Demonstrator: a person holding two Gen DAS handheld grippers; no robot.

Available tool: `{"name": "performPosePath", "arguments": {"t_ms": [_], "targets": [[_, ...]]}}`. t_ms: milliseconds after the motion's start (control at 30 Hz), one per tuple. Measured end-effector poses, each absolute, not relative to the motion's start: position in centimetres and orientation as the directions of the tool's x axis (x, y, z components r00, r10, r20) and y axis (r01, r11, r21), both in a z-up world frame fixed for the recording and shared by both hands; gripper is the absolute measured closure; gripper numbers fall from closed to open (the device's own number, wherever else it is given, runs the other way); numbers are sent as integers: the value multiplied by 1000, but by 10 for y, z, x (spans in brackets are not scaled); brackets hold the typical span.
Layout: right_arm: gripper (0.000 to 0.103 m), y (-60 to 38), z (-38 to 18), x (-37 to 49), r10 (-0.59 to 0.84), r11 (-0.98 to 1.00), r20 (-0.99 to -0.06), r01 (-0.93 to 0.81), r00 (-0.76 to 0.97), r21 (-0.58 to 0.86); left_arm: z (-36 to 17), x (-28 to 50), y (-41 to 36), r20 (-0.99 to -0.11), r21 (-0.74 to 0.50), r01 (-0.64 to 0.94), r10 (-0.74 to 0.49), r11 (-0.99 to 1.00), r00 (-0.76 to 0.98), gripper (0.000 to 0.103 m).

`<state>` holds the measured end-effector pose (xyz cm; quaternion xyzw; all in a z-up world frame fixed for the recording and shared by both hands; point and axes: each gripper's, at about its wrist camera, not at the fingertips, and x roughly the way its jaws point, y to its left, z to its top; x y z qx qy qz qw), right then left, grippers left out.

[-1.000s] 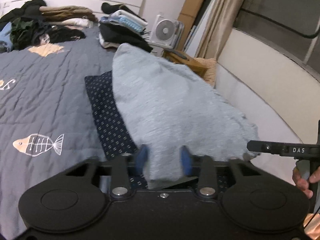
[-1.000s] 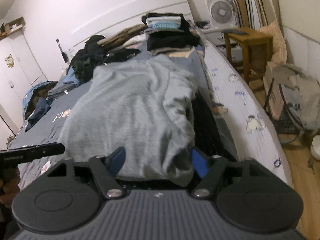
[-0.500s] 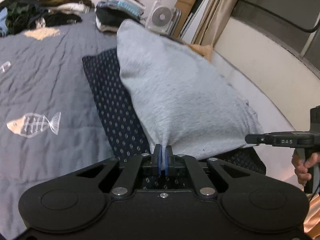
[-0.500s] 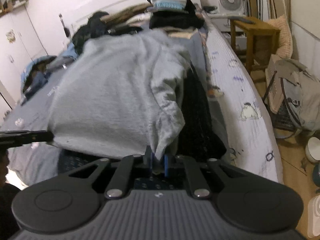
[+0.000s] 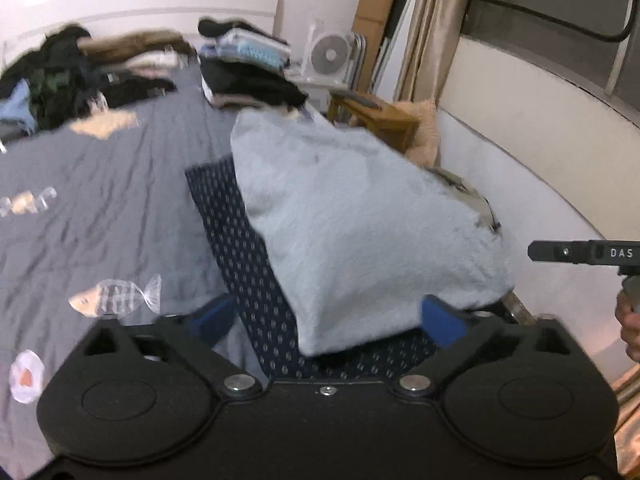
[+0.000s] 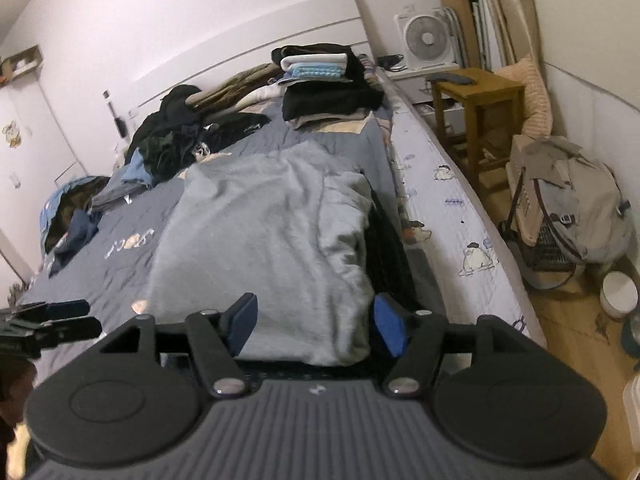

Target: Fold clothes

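A light grey sweatshirt (image 5: 352, 232) lies folded over on top of a navy dotted garment (image 5: 248, 264) on the bed. My left gripper (image 5: 326, 320) hovers at the sweatshirt's near left corner. Its jaws are opening wide and the blue pads (image 5: 442, 320) stand clear of the cloth. In the right wrist view the sweatshirt (image 6: 260, 248) stretches away from my right gripper (image 6: 316, 324), whose jaws are also opening. The near hem lies between its pads (image 6: 390, 330) without being pinched. Each gripper shows at the edge of the other's view, the right gripper (image 5: 580, 254) and the left gripper (image 6: 60, 316).
A blue-grey quilt (image 5: 100, 208) covers the bed. Folded clothes (image 6: 320, 80) are stacked at the headboard beside a loose heap (image 6: 180, 136). Right of the bed stand a fan (image 6: 426, 38), a wooden stool (image 6: 476, 92), a backpack (image 6: 572, 208) and a bowl (image 6: 618, 294).
Half a second ago both grippers were pinched shut on the sweatshirt's near hem. Both have since opened and let it go, and both have lifted a little.
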<state>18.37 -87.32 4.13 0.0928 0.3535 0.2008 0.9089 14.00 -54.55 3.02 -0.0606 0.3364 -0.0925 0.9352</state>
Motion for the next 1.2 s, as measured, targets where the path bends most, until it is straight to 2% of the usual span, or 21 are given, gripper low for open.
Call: {"name": "performPosePath", "arguments": {"t_ms": [333,933,1200], "targets": [[30,-843,80,151,415,909,-620,-324,666,261,53,134,-569,-672,-114,110,-158,987,724,0],[28,-833,92,116,349,933,-650,-315,675,174,67,112,-591,-693,-64,163,-162,985,703,0],[27,-826,90,109,324,937,-670,-325,668,129,71,99,-591,-690,-16,148,-118,989,714,0]]}}
